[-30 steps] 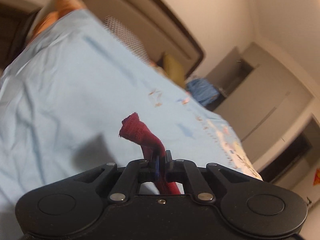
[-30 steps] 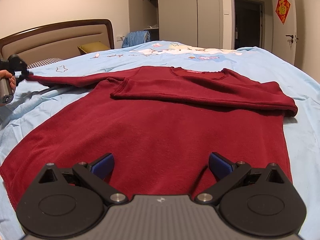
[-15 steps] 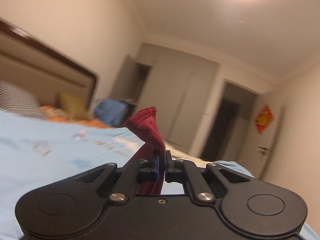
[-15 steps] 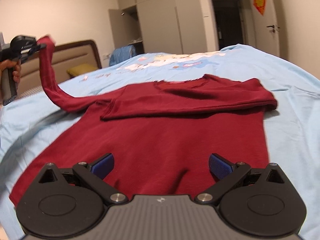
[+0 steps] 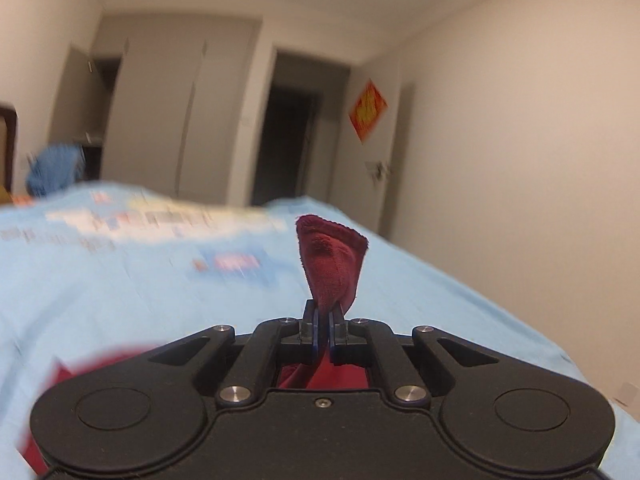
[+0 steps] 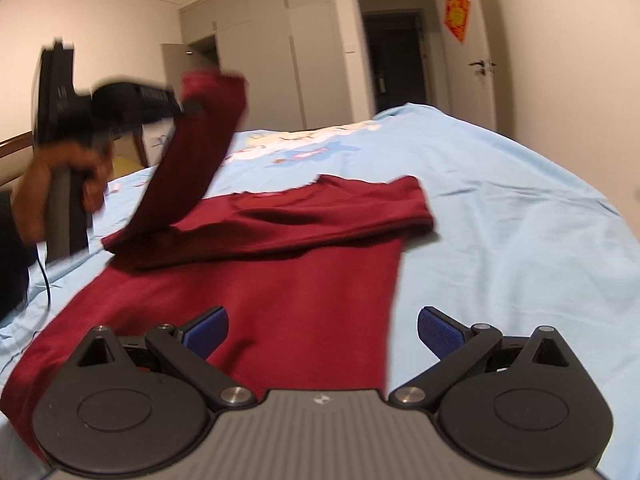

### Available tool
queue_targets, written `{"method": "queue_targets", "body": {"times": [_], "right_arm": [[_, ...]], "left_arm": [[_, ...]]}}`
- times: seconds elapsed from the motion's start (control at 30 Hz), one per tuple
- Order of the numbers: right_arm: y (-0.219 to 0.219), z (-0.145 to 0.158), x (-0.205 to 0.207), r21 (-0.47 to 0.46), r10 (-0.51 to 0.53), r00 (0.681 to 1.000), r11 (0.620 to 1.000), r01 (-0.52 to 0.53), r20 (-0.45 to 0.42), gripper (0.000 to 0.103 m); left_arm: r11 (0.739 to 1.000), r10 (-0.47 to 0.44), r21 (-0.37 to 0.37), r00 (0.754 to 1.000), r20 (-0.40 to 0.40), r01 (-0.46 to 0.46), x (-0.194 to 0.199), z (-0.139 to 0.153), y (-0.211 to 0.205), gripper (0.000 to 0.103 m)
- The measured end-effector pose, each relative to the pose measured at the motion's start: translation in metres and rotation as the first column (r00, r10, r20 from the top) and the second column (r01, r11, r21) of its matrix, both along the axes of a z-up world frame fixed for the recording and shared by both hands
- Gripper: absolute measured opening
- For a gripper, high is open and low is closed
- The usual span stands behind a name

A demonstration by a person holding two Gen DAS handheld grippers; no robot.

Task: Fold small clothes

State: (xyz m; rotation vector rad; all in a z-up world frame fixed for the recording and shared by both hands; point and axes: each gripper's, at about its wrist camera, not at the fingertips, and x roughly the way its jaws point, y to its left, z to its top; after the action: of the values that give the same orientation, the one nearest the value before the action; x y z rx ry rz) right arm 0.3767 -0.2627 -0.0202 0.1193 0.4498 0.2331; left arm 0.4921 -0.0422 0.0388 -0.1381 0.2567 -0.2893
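Left tool (image 5: 323,322) pinches dark red knit sweater (image 6: 256,300) sleeve cuff (image 5: 330,264) above light blue bed sheet (image 6: 500,216); right tool (image 6: 322,330) wide, empty. We risk cuff slipping, sleeve landing crooked.

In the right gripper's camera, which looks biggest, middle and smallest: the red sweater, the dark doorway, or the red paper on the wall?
Largest to smallest as they look in that view:
1. red sweater, by far
2. dark doorway
3. red paper
The sweater lies nearest the camera, so this ranks looks, not true size.
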Motion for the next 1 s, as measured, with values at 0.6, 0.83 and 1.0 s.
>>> {"method": "queue_targets", "body": {"times": [0.6,0.83,1.0], "right_arm": [[-0.004,-0.010,0.001,0.036,-0.050,0.998,0.998,0.051,-0.026,0.103],[0.010,0.006,0.036,0.086,0.009,1.000,0.996,-0.007,-0.017,0.103],[0.047,0.012,0.076,0.065,0.076,0.997,0.995,-0.077,0.029,0.103]], "left_arm": [[0.996,0.067,0.073,0.986,-0.151,-0.056,-0.076,-0.029,0.073,0.087],[0.869,0.404,0.366,0.904,-0.141,-0.332,-0.093,-0.054,0.148,0.089],[0.788,0.489,0.491,0.863,-0.131,-0.372,-0.077,-0.076,0.177,0.087]]}}
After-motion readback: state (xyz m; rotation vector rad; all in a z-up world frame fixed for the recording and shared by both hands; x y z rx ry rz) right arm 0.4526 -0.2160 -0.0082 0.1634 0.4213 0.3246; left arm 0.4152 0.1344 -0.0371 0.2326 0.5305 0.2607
